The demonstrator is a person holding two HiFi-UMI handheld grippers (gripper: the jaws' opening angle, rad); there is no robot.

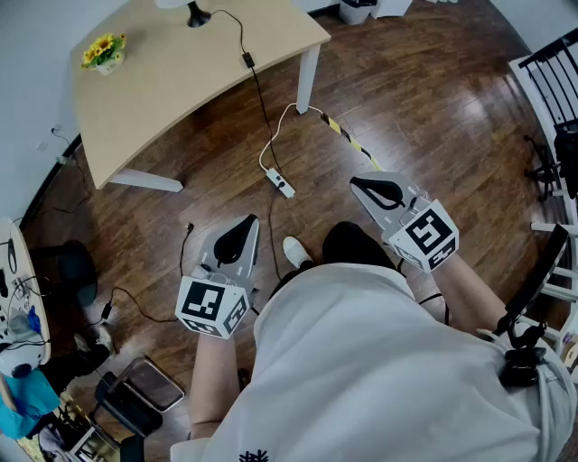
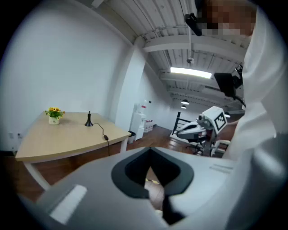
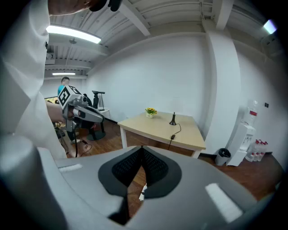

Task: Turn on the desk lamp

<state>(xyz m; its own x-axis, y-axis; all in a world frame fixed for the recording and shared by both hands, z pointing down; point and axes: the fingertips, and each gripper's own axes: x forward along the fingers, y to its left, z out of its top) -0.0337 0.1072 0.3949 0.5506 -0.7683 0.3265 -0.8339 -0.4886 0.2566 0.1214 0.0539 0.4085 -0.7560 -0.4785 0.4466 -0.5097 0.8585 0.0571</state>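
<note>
The left gripper [image 1: 242, 233] and right gripper [image 1: 370, 188] are being held closed and empty, with a power strip [image 1: 280, 183] lying before the table [image 1: 163, 99]. The desk lamp [image 1: 197, 15] is being cropped by the head view's top edge.

I held my left gripper [image 1: 249, 222] and my right gripper [image 1: 358, 183] low in front of me, side by side and well apart, both pointing forward. Each one's jaws were closed together at the tips, gripping nothing.
</note>
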